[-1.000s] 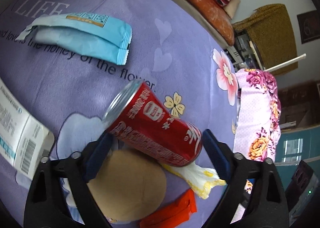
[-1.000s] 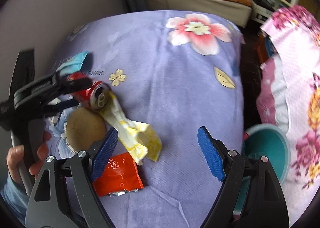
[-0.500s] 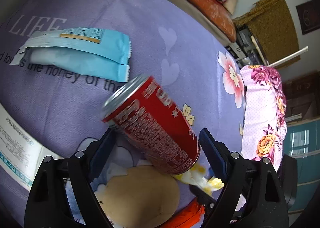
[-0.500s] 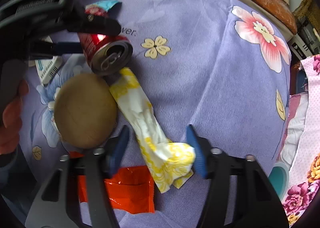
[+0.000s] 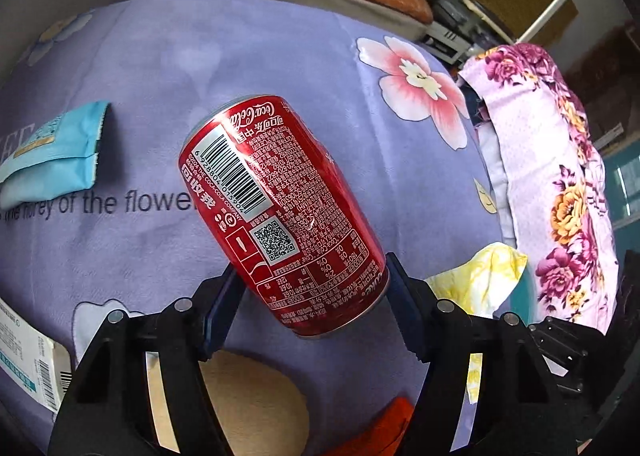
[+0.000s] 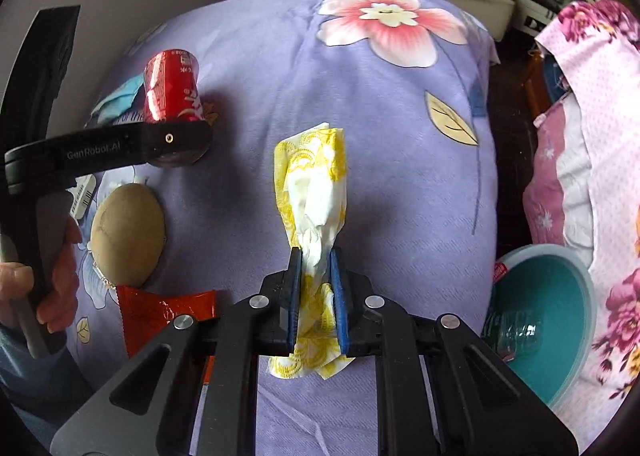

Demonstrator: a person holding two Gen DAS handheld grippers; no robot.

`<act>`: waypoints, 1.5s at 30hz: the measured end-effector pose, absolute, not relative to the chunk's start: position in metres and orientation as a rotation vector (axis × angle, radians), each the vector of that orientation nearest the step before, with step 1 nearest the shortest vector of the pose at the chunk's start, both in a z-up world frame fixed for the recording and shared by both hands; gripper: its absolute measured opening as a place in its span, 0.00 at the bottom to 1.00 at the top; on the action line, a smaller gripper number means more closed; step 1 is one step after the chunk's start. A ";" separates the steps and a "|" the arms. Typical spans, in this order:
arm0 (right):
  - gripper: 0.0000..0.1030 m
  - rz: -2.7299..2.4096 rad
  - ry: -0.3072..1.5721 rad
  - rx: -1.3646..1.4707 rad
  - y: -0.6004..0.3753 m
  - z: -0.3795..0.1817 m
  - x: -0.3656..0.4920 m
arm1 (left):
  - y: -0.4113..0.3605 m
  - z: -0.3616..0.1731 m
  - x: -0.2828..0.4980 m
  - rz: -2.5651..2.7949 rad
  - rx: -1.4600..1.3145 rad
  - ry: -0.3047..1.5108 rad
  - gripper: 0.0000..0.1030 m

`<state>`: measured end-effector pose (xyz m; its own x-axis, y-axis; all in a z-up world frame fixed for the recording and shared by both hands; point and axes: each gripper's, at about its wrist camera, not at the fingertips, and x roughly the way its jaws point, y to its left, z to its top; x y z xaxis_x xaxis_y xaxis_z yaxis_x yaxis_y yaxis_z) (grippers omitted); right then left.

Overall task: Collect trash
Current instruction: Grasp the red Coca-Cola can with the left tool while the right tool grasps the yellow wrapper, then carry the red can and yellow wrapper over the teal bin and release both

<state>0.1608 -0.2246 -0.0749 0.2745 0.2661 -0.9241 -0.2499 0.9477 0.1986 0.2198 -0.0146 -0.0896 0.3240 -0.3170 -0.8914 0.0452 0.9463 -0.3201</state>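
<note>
A red cola can (image 5: 276, 192) sits tilted between the blue pads of my left gripper (image 5: 312, 272). The jaws are closing and the pads press on its lower end. In the right wrist view the can (image 6: 170, 92) hangs above the purple cloth (image 6: 380, 176), held by the left gripper (image 6: 178, 142). My right gripper (image 6: 314, 256) is closing, with its pads pinching a crumpled yellow-and-white wrapper (image 6: 312, 176). The wrapper stands up from the jaws, off the cloth. The same wrapper (image 5: 484, 276) shows at the right of the left wrist view.
A brown oval object (image 6: 128, 232) and a red-orange foil wrapper (image 6: 160, 312) lie on the cloth at left. A blue packet (image 5: 52, 152) and a white barcoded box (image 5: 28, 356) lie further left. A teal basin (image 6: 560, 288) with a plastic bottle (image 6: 512, 332) stands at lower right, by pink floral fabric (image 5: 560, 184).
The left gripper closed on the can, rolled and raised it off the cloth. The right gripper moved over the yellow wrapper, closed on it and lifted it.
</note>
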 end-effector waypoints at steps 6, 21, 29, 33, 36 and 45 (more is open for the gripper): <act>0.13 0.372 1.253 0.062 -0.240 -0.086 0.163 | -0.006 -0.091 0.215 -0.246 -0.328 1.253 0.79; 0.13 0.361 1.229 0.119 -0.249 -0.089 0.171 | -0.003 -0.094 0.247 -0.138 -0.413 1.243 0.81; 0.13 0.342 1.218 0.169 -0.255 -0.089 0.175 | -0.025 -0.088 0.254 -0.136 -0.288 1.197 0.65; 0.13 0.325 1.192 0.206 -0.263 -0.084 0.173 | -0.039 -0.075 0.237 -0.143 -0.145 1.132 0.65; 0.13 0.314 1.176 0.237 -0.270 -0.078 0.170 | -0.045 -0.068 0.225 -0.167 -0.104 1.118 0.65; 0.13 0.251 1.100 0.358 -0.309 -0.054 0.140 | -0.086 -0.042 0.188 -0.289 -0.040 1.093 0.65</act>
<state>0.1399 -0.3085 -0.0536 0.4344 0.3712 -0.8207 -0.0213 0.9151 0.4027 0.1878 -0.0861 -0.0422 0.4266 -0.2507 -0.8690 0.2117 0.9618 -0.1735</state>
